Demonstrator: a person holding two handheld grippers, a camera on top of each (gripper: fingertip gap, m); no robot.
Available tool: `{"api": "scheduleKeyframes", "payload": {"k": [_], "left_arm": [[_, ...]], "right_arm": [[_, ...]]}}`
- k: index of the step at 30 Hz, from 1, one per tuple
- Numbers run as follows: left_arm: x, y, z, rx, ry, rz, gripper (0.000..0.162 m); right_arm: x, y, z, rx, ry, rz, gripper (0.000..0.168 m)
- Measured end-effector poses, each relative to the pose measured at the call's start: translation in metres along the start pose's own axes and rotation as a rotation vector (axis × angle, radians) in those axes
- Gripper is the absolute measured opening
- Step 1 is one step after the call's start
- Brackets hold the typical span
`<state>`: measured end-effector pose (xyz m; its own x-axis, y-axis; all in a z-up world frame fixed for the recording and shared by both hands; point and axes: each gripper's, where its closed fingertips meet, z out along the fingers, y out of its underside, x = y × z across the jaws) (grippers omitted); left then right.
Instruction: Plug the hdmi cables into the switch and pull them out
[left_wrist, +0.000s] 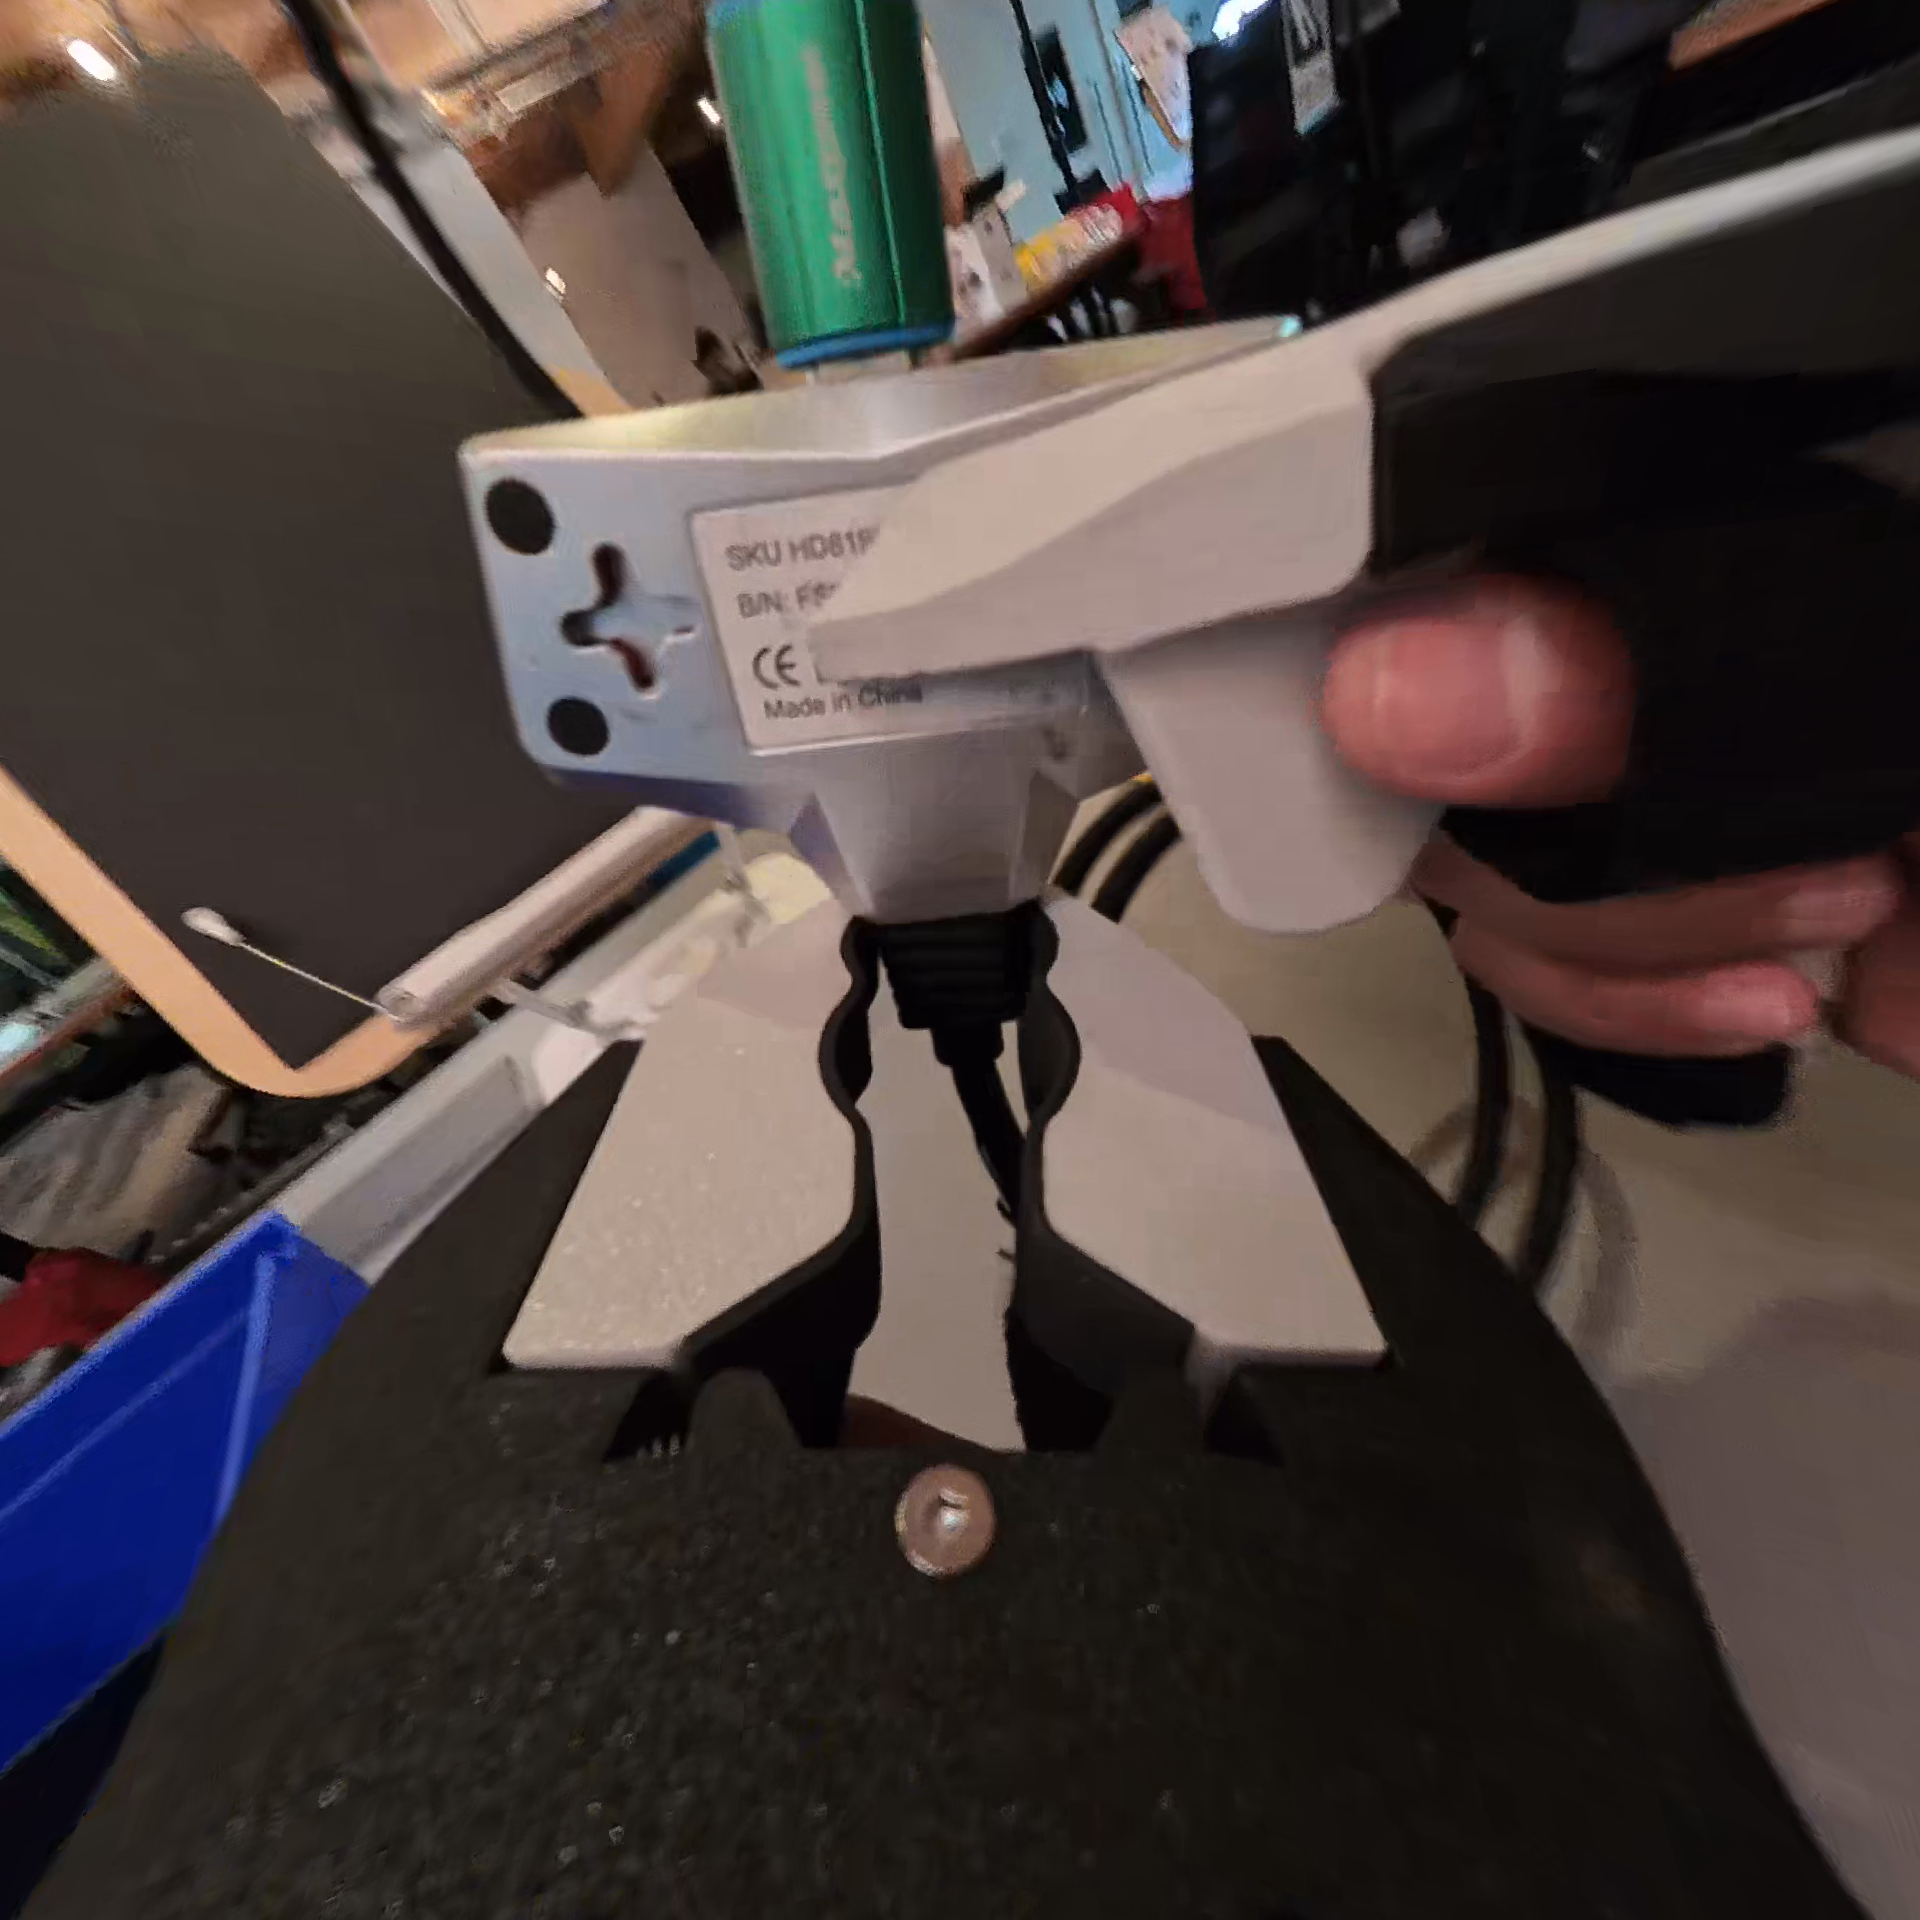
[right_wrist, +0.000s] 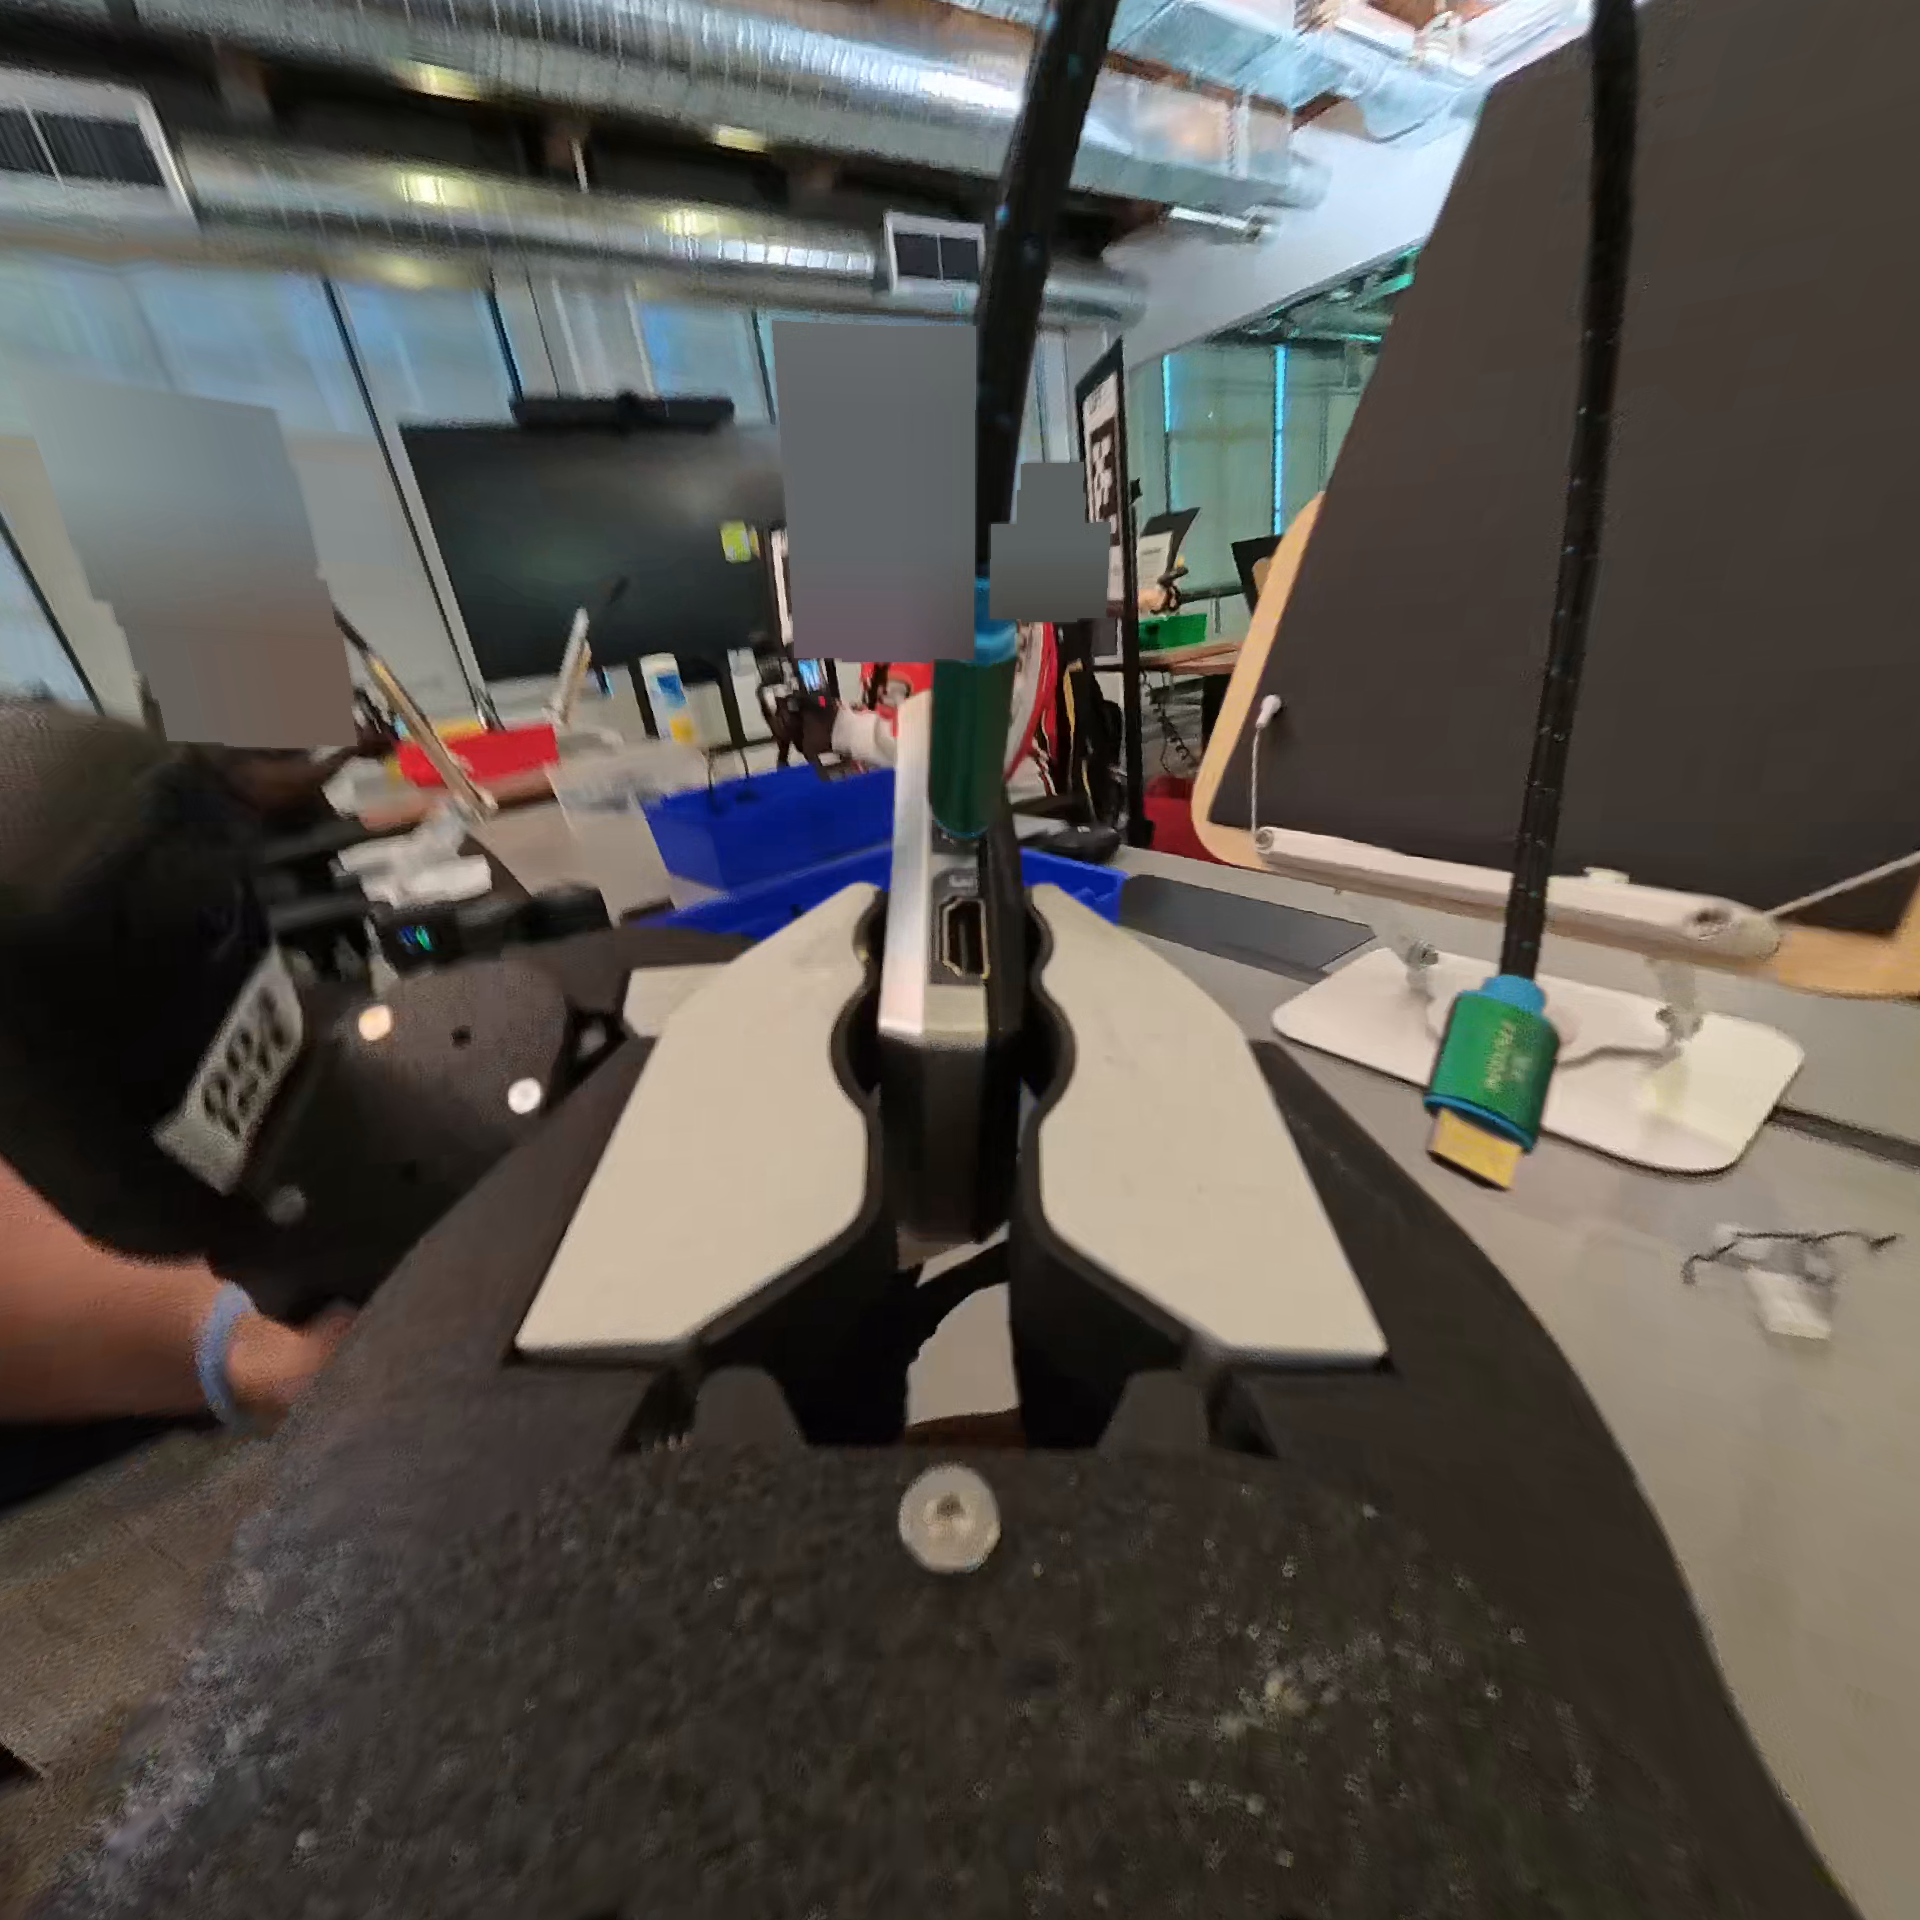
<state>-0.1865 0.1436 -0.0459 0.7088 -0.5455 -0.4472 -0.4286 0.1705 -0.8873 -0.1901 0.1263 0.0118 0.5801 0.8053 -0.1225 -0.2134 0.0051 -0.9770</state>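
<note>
The silver switch (left_wrist: 623, 623) is held up in the air, label side toward the left wrist view. My left gripper (left_wrist: 951, 935) is shut on the black cable plug (left_wrist: 945, 971) at the switch's lower edge. A green HDMI plug (left_wrist: 842, 208) is seated in its upper edge. My right gripper (right_wrist: 951, 935) is shut on the switch (right_wrist: 914, 987), seen edge-on, with an open port (right_wrist: 961, 935) and the green plug (right_wrist: 971, 748) above. Its grey finger (left_wrist: 1039, 561) lies across the label. A second green HDMI plug (right_wrist: 1491, 1081) hangs free at right.
A black board with a wooden rim (right_wrist: 1558, 520) stands on a white base (right_wrist: 1683, 1101) at the right; it also shows in the left wrist view (left_wrist: 208, 520). Blue bins (right_wrist: 769, 821) sit behind. A small wire scrap (right_wrist: 1787, 1278) lies on the grey table. The tips of one gripper are about 6 centimetres away from the tips of the other.
</note>
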Motion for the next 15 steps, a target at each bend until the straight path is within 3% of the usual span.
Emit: {"api": "scheduleKeyframes", "payload": {"k": [9,15], "left_arm": [[-0.015,0.002,-0.074,-0.033,0.139,-0.305,0.033],[-0.005,0.024,-0.075,-0.120,0.129,-0.302,0.034]], "right_arm": [[-0.003,0.063,0.015,-0.250,0.059,-0.745,0.022],[-0.018,0.095,0.022,-0.316,0.031,-1.022,0.021]]}}
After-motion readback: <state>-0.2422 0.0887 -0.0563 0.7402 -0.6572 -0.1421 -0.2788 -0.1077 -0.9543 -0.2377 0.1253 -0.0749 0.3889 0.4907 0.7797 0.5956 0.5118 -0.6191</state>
